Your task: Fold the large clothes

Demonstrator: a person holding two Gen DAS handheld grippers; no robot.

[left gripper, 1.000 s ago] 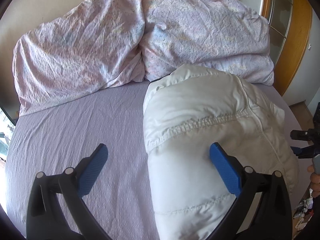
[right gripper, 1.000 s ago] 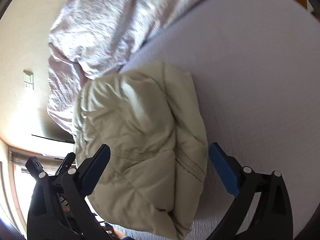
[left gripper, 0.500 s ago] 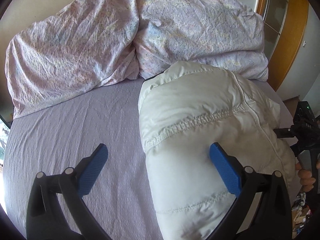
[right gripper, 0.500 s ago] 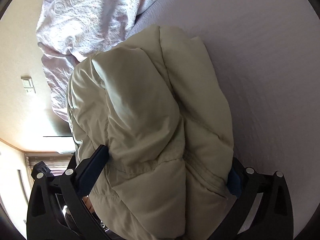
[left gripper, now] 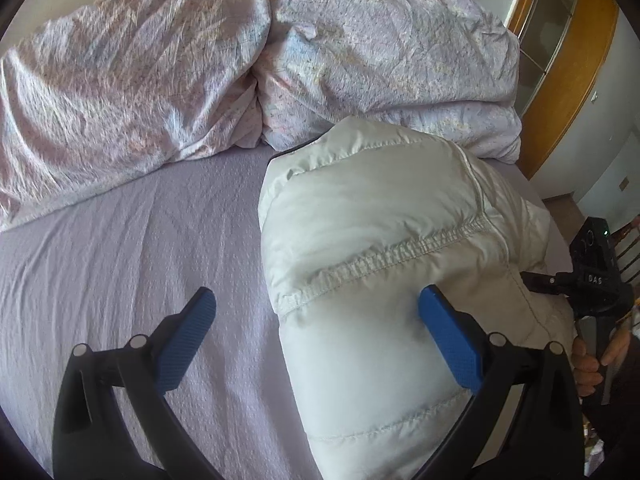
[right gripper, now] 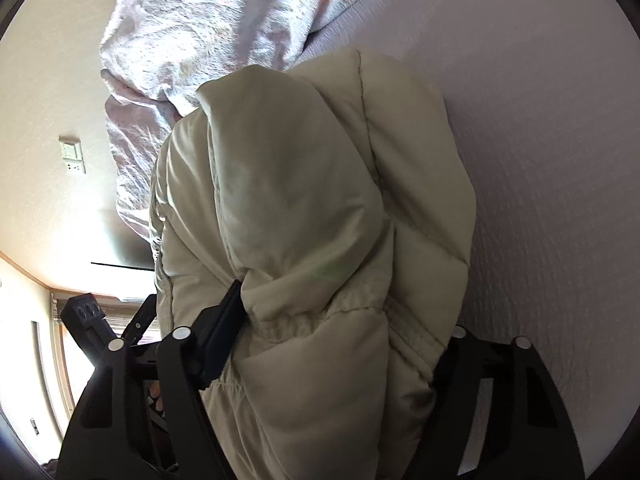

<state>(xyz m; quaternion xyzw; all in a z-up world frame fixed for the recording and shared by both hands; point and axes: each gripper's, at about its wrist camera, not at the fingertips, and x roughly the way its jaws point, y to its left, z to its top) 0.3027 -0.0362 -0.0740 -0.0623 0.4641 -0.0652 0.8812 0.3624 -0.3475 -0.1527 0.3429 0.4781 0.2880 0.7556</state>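
A folded white puffer jacket point(left gripper: 372, 264) is seen lying as a thick bundle on a lilac bed sheet point(left gripper: 132, 248), towards the sheet's right side in the left wrist view, with its far end close to the crumpled floral duvet point(left gripper: 248, 56) heaped along the head of the bed. Quilted seams and a gathered stitched band are visible across its top. In the right wrist view the same jacket point(right gripper: 304, 216) fills the centre of the frame and is gripped across its near end by the right gripper point(right gripper: 340, 344): the jaws have just been closing, and the padding is pinched and bulged between them, one finger being pressed into the fabric on the left and the other hidden behind the fold on the right. The left gripper point(left gripper: 320, 336) is held with its jaws wide apart; its blue pads point(left gripper: 188, 340) are shown, one over bare sheet, the other lying against the jacket's side, and nothing is clamped. At the right edge of the left wrist view the body of the other gripper is seen at the jacket's edge, held by a hand point(left gripper: 592, 356). Beyond the bed a pale wall with a socket plate point(right gripper: 72, 158) and an orange wooden frame point(left gripper: 576, 72) are visible.
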